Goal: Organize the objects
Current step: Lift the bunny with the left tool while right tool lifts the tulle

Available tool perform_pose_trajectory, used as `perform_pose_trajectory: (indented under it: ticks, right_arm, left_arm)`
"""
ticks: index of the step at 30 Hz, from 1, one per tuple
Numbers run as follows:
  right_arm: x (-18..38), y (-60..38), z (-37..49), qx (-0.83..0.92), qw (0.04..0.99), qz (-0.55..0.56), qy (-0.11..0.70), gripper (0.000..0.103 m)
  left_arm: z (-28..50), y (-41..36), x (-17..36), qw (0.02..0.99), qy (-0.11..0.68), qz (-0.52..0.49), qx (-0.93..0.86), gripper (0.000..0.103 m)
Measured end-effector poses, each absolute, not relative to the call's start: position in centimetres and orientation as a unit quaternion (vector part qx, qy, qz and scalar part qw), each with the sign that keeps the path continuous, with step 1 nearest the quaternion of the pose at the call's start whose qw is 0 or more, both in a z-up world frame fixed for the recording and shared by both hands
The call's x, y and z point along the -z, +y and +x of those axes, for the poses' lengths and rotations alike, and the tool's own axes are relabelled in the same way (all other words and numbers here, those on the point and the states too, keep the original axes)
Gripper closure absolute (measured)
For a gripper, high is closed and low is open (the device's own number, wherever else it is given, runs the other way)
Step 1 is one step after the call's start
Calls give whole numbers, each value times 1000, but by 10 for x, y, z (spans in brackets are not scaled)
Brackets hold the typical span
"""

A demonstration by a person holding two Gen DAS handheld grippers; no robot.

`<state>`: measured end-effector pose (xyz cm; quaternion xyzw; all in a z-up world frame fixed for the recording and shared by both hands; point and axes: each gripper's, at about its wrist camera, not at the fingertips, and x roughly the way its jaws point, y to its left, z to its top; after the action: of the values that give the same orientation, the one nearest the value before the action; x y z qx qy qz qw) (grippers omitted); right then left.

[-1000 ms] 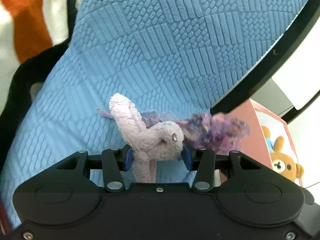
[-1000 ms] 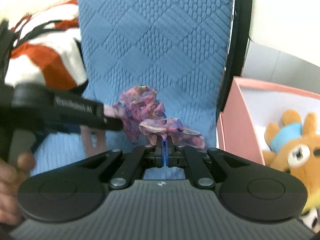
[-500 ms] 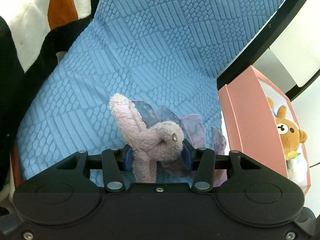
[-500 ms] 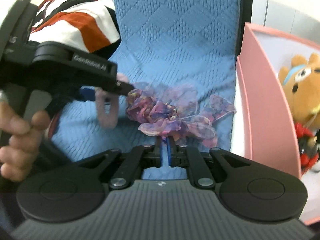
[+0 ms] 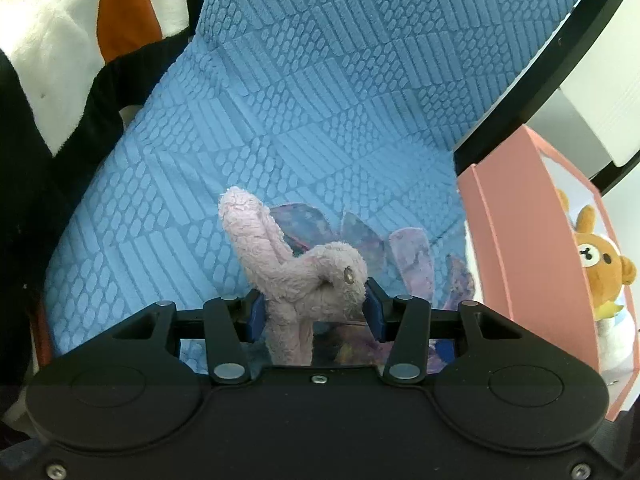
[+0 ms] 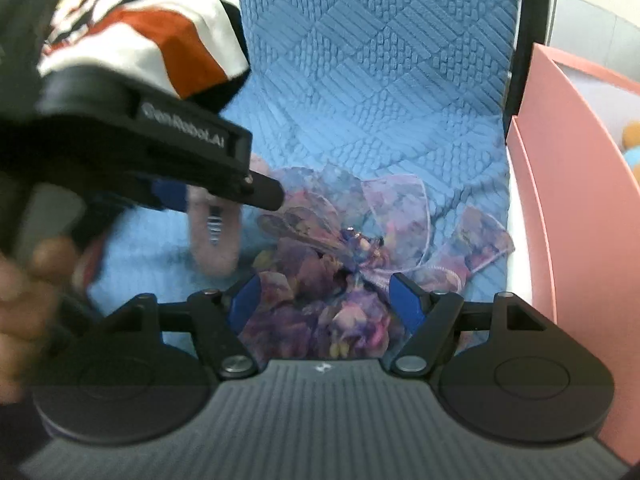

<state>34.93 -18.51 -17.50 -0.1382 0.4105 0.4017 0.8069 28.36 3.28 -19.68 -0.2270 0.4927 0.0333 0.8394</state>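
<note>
My left gripper (image 5: pixel 314 306) is shut on a pale pink plush clip (image 5: pixel 296 264) and holds it above the blue quilted cushion (image 5: pixel 320 100). The left gripper also shows in the right wrist view (image 6: pixel 256 192), with the pink plush (image 6: pixel 214 236) hanging under it. My right gripper (image 6: pixel 324 300) is open. A purple sheer ribbon bow (image 6: pixel 352 240) lies on the cushion between its jaws. The bow also shows behind the plush in the left wrist view (image 5: pixel 400 248).
A pink box (image 5: pixel 520 260) stands right of the cushion with a brown teddy bear (image 5: pixel 604 264) inside. An orange, white and black blanket (image 6: pixel 160 40) lies at the left. A black frame edge (image 5: pixel 540 80) runs behind the cushion.
My right gripper has opened and let go of the bow, which now rests on the cushion. My left gripper still holds the pink plush and has barely moved.
</note>
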Motion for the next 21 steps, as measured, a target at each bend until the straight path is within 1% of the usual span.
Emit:
perform_pose_trajectory:
  ticks: [1, 2, 6, 8, 10, 12, 13, 14, 15, 16, 17, 18, 19, 20, 21]
  right_arm:
    - [179, -181, 349, -395, 811, -145, 406, 20]
    - [182, -178, 349, -394, 813, -146, 403, 18]
    - [194, -174, 353, -383, 813, -150, 411, 18]
    - [200, -174, 353, -383, 809, -153, 420, 16]
    - [202, -172, 348, -386, 807, -175, 411, 16]
    - [201, -171, 345, -384, 808, -177, 410, 16]
    - [201, -172, 346, -381, 808, -174, 414, 19]
    - [200, -172, 344, -379, 809, -176, 413, 26]
    - [198, -172, 345, -379, 810, -175, 411, 31]
    - [197, -174, 345, -374, 813, -172, 412, 45]
    - [195, -174, 346, -369, 816, -170, 412, 64]
    - [192, -177, 347, -359, 820, -165, 415, 74]
    - [190, -179, 349, -351, 821, -155, 422, 81]
    - [188, -181, 351, -350, 819, -143, 431, 86]
    - [186, -184, 352, -349, 819, -138, 434, 87]
  left_arm:
    - [284, 32, 197, 839, 495, -221, -37, 58]
    - [284, 31, 197, 840, 497, -215, -40, 58]
    - [284, 28, 196, 842, 498, -200, -43, 58]
    - [285, 26, 196, 842, 501, -198, -39, 58]
    - [286, 24, 196, 842, 503, -194, -37, 58]
    - [286, 23, 196, 841, 504, -192, -36, 58]
    - [286, 23, 196, 841, 504, -192, -36, 58]
    - [285, 24, 196, 841, 505, -193, -36, 58]
    - [285, 24, 196, 840, 505, -194, -37, 58]
    - [285, 24, 196, 840, 505, -194, -36, 58]
    - [285, 24, 196, 840, 506, -193, -37, 58]
    - [285, 24, 196, 839, 507, -193, -38, 58]
    - [286, 24, 196, 839, 508, -192, -40, 58]
    - [286, 24, 196, 837, 510, -192, -39, 58]
    - [286, 24, 196, 837, 511, -194, -35, 58]
